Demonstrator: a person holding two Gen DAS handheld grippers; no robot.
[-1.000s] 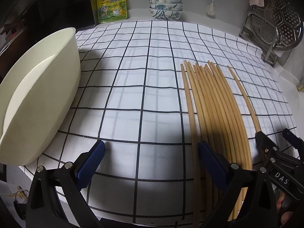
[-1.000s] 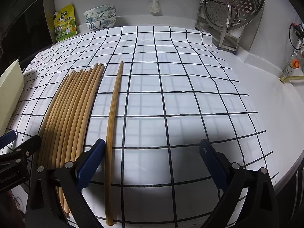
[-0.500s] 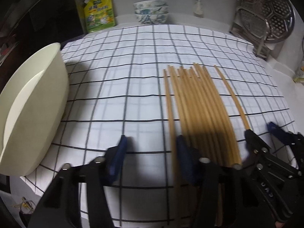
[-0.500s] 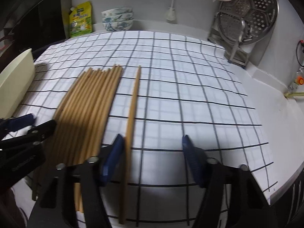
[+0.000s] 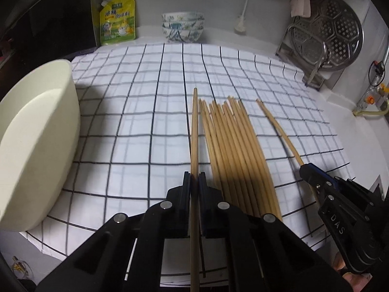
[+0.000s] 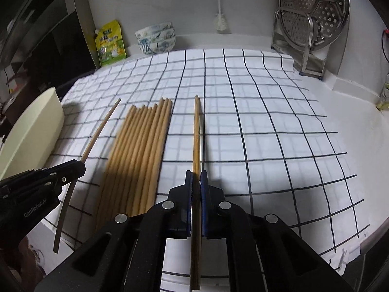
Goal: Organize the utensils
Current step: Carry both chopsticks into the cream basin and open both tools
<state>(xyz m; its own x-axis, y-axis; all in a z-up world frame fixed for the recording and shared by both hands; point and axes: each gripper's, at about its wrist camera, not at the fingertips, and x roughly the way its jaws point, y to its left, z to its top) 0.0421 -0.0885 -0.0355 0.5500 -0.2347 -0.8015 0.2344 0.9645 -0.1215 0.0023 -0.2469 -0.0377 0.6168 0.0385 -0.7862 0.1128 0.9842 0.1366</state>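
Several wooden chopsticks lie side by side on the checked cloth; they also show in the right wrist view. My left gripper is shut on one chopstick at the left of the row, lifted off the cloth. My right gripper is shut on another chopstick at the right of the row. Each gripper shows in the other's view: the right gripper and the left gripper. A cream tub stands at the left.
A yellow-green pouch and stacked patterned bowls stand at the back wall. A metal steamer tray on a rack is at the back right. The cloth's front edge hangs by the counter edge.
Both grippers went from wide open to shut, each on one outer chopstick. Both have lifted and the chopsticks now point forward off the cloth.
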